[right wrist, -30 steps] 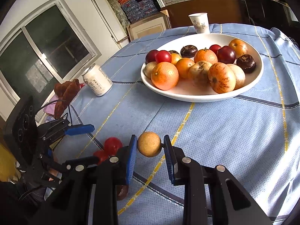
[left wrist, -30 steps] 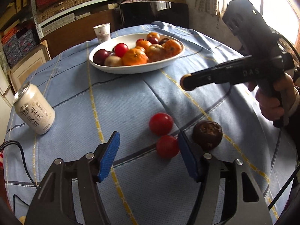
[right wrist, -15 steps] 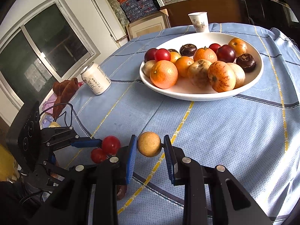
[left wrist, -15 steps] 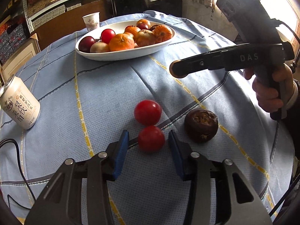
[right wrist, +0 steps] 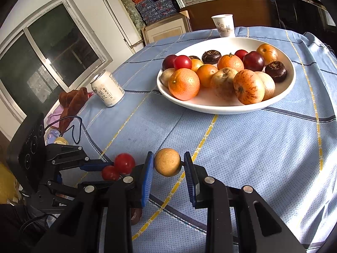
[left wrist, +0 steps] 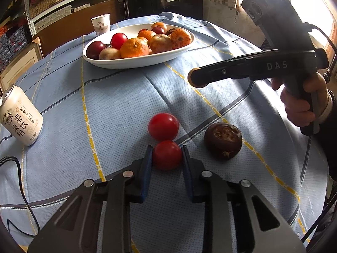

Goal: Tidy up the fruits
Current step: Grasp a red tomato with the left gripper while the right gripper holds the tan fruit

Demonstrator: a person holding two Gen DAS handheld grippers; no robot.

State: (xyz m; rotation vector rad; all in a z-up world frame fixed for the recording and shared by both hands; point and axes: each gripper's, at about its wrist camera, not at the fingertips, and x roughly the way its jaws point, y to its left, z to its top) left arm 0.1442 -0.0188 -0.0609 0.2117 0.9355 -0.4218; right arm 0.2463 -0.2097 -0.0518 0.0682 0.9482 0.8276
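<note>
Left claw (left wrist: pixel 167 155): has just been closing, now clenched on near red tomato (left wrist: pixel 167 155) on the tabletop (left wrist: pixel 118 109)
Second tomato (left wrist: pixel 163 126): touching, just beyond
Right claw (right wrist: pixel 167 162): grasping tan round fruit (right wrist: pixel 167 162), raised
Bowl (right wrist: pixel 227 107): well ahead

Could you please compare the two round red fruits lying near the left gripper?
The nearer round red fruit sits clamped between the left gripper's blue pads, whose jaws have just been closing; the farther round red fruit lies free on the blue tablecloth. The farther one looks slightly larger. Both are glossy, and they seem to touch.
</note>
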